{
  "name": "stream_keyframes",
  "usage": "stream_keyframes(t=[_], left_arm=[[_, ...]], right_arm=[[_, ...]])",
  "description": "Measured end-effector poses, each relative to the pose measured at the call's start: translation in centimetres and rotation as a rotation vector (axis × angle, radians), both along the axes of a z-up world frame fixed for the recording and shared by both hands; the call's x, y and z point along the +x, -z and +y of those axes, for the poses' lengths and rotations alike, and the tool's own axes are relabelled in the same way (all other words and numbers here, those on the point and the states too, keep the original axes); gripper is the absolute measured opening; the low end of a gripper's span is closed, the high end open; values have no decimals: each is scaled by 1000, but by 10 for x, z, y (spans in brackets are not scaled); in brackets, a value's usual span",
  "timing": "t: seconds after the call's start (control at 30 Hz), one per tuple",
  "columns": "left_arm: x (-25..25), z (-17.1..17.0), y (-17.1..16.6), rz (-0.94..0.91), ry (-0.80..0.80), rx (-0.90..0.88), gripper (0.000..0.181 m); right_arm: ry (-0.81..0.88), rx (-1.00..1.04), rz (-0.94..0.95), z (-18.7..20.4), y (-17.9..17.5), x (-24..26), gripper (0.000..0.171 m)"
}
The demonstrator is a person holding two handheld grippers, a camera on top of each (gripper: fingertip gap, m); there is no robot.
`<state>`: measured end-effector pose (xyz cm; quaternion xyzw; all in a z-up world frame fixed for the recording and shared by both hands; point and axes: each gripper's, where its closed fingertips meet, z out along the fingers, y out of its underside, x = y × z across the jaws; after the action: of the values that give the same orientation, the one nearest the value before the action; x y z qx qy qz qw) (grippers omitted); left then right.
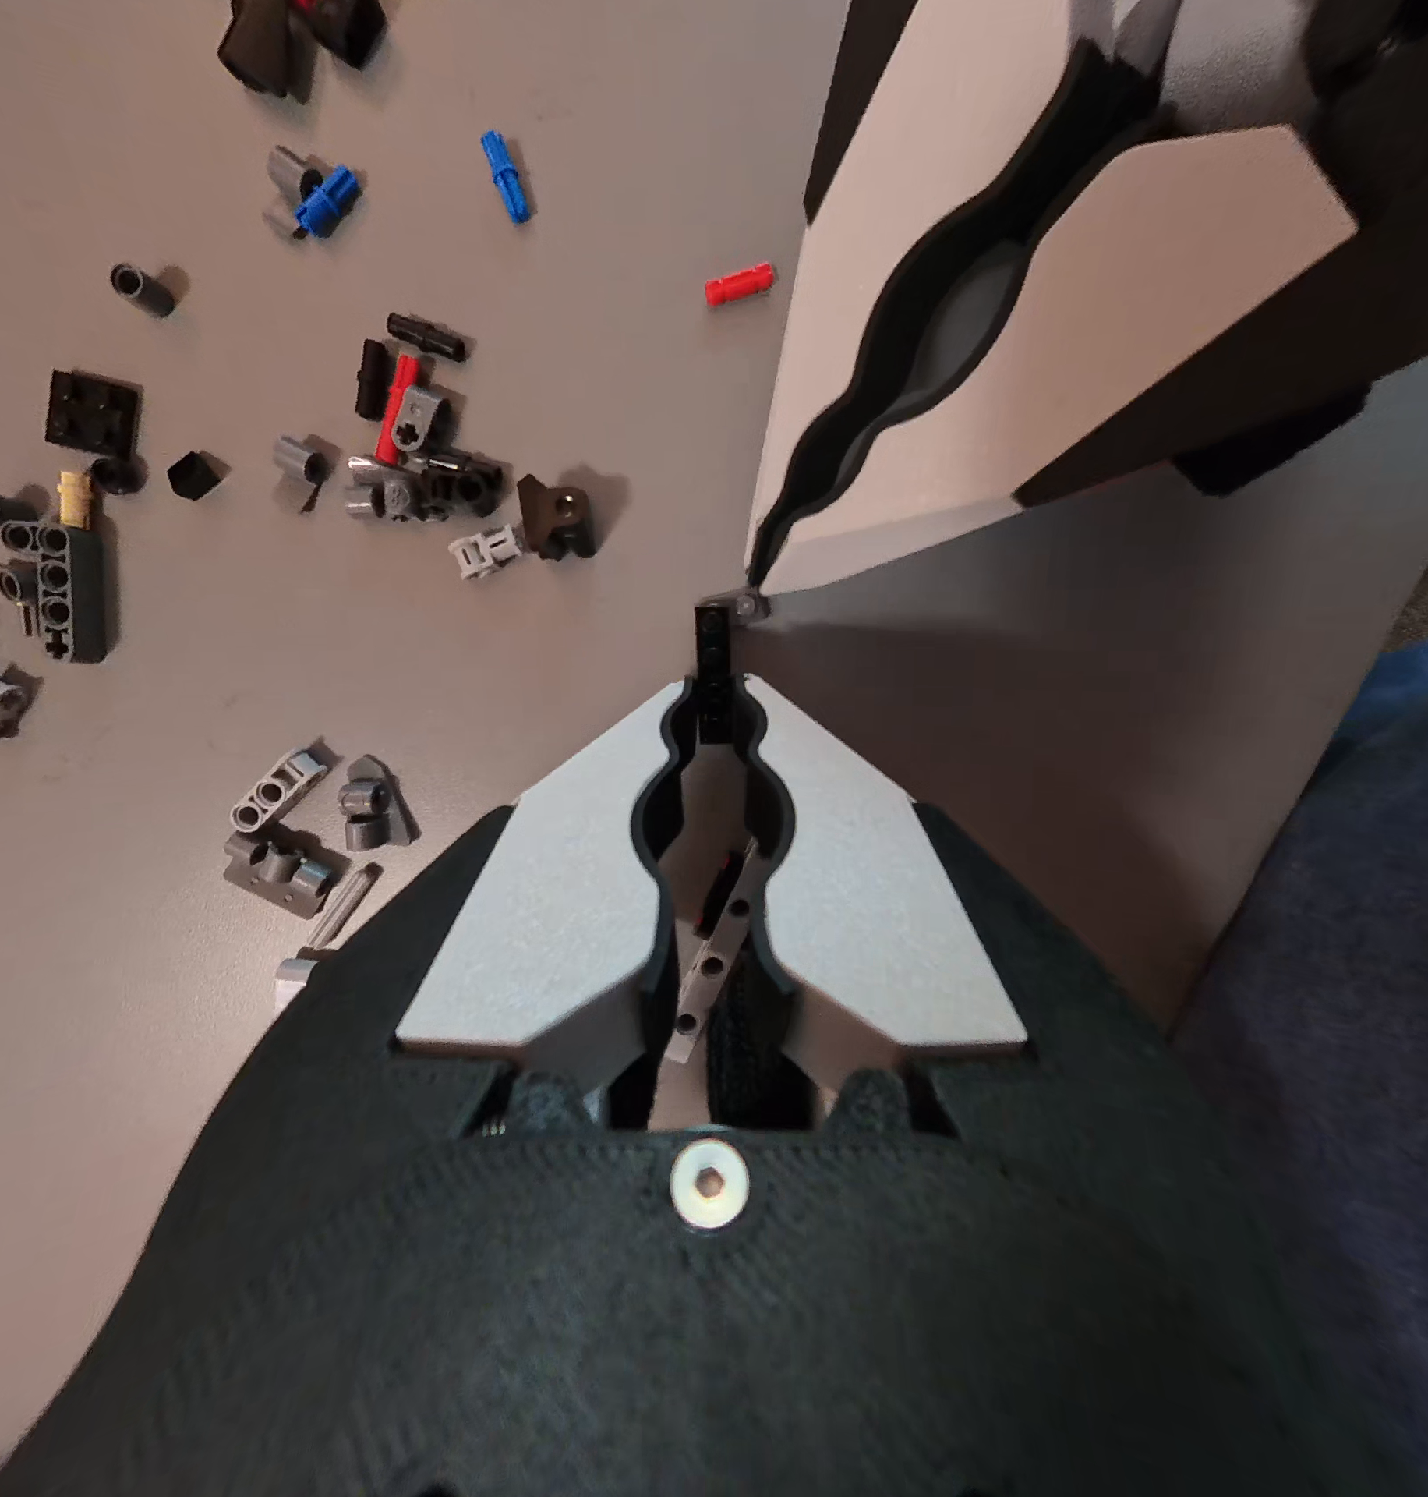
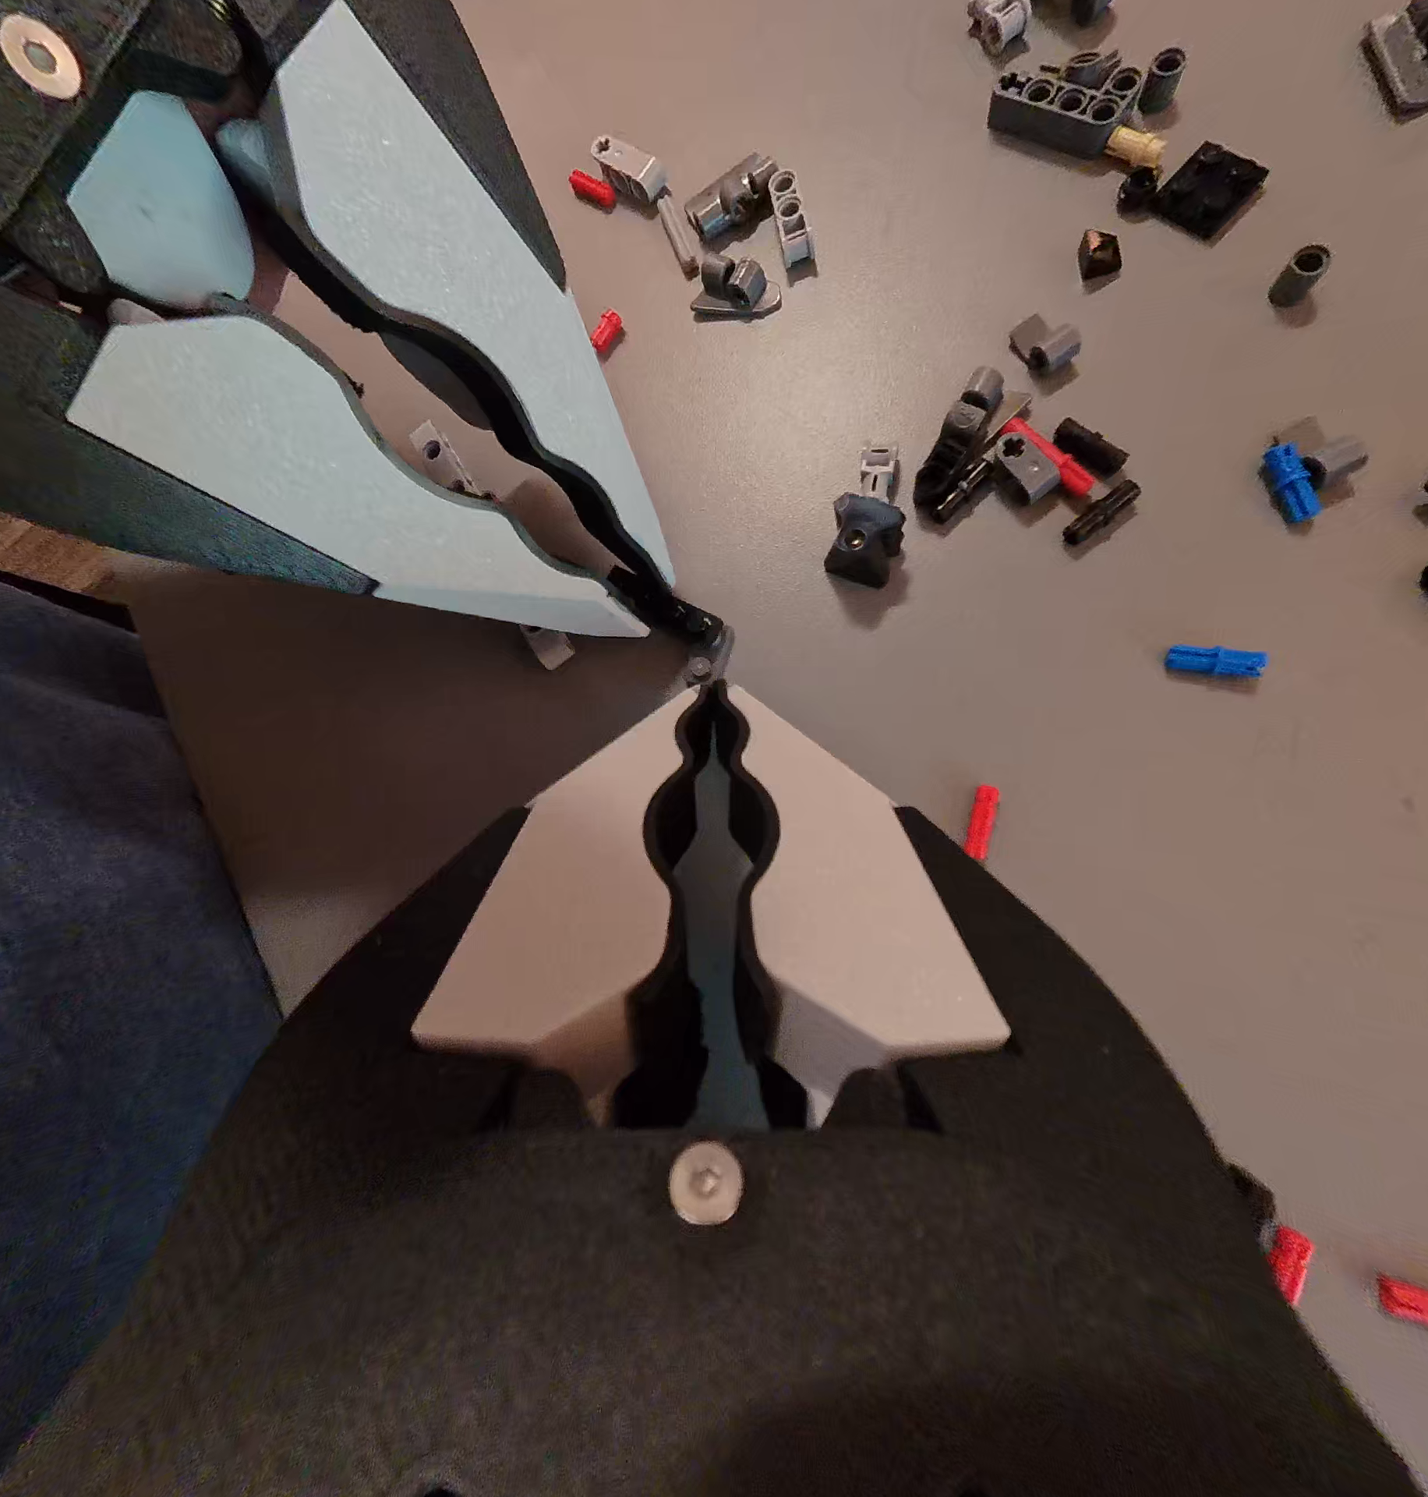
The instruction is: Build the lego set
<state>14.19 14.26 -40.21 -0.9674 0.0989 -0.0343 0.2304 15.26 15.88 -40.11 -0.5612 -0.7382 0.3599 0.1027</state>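
Note:
My left gripper is shut on a narrow black studded plate that sticks out forward past its fingertips. A small grey piece sits at the plate's far end. My right gripper comes in from the upper right and its tips touch this grey piece. In the right wrist view my right gripper has its fingers closed together, with the grey piece just beyond the tips. There the left gripper comes in from the upper left with the black plate.
Loose pieces lie over the grey table: blue pins, a red pin, a black and grey cluster, a dark holed beam. A grey holed beam lies under the left fingers. Blue fabric lies past the table edge. The tips of both grippers are at nearly the same place. My right gripper's tips are some 6 cm from the red pin. My right wrist view looks at it from another angle.

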Motion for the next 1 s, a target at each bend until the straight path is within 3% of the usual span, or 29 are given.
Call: stream_keyframes(t=[0.63,1.0], left_arm=[[-1,1,1,20,10,-25,7],[-1,1,1,64,140,-30,7]], right_arm=[[7,-36,-15,-3,-1,-3,0],[20,-58,-33,4,0,-7,0]])
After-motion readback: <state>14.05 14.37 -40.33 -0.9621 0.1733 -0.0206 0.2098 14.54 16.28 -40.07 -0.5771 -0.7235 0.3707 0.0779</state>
